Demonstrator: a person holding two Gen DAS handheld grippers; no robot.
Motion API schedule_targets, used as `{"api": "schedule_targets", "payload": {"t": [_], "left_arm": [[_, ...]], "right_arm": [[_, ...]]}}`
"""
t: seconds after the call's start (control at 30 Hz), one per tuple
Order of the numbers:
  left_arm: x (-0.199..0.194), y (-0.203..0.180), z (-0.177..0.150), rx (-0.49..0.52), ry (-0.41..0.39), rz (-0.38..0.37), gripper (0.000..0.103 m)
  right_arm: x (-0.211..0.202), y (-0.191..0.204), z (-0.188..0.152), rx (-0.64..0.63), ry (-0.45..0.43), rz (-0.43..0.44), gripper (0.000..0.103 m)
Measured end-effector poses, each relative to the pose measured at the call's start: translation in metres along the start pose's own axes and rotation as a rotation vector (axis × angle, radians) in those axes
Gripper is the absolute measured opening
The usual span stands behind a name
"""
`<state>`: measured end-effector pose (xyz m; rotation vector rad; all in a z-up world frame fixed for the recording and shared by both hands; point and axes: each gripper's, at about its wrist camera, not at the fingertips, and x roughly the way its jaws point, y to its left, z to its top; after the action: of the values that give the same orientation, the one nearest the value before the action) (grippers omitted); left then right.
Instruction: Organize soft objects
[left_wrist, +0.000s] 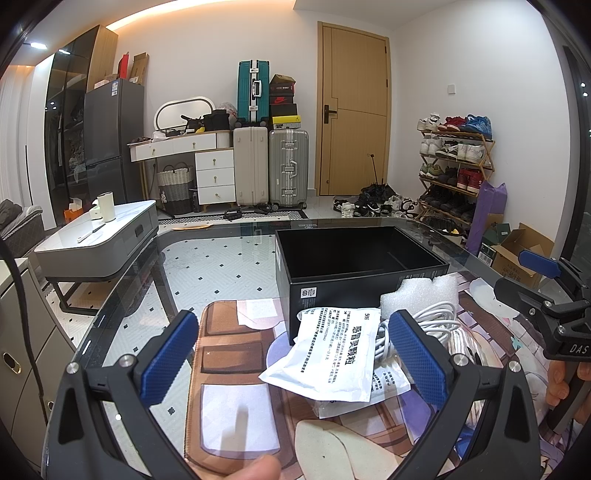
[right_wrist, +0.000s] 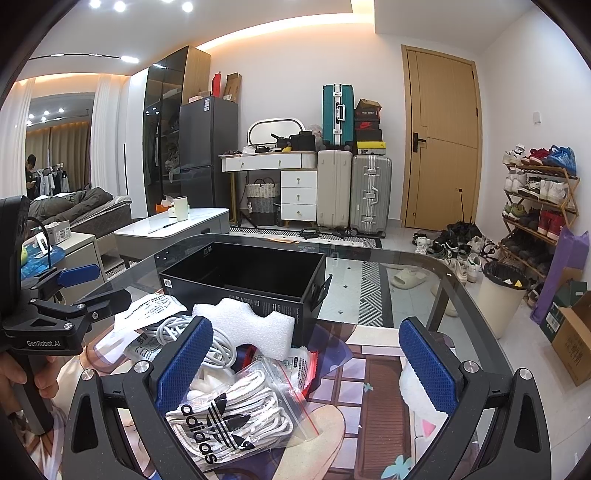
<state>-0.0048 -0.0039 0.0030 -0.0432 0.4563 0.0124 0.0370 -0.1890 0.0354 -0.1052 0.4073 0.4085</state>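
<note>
Beside one open black box (right_wrist: 243, 280) on the glass counter (right_wrist: 369, 291) lies a heap of soft things: one white foam block (right_wrist: 255, 325), one coil of white cable (right_wrist: 207, 339), two white printed sachets, one (left_wrist: 332, 354) in front of the box and one (right_wrist: 147, 306) at its left corner, and one clear zip bag of striped socks (right_wrist: 236, 410). Behind the box stand three suitcases: one teal (right_wrist: 338, 114), one beige (right_wrist: 334, 188), one silver (right_wrist: 371, 194).

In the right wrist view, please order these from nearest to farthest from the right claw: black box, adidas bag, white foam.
1. adidas bag: between the right claw fingers, toward the left one.
2. white foam: beyond the bag, left of centre.
3. black box: behind the foam.
</note>
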Motion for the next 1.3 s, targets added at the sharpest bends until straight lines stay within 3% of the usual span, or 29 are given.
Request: {"api": "schedule_targets", "payload": {"t": [0.5,0.83,1.3], "left_arm": [[0.004,0.0,-0.002,-0.002,0.016,-0.016,0.103],[0.011,0.002,-0.001,0.018,0.065,-0.053,0.103],[0.025,-0.004,-0.007,0.11,0.202,-0.085,0.103]], "right_arm": [[0.004,0.004,-0.005,0.014,0.001,0.015,0.103],[0.005,0.005,-0.014,0.022,0.148,0.054,0.103],[0.005,0.026,-0.025,-0.014,0.282,0.156,0.102]]}}
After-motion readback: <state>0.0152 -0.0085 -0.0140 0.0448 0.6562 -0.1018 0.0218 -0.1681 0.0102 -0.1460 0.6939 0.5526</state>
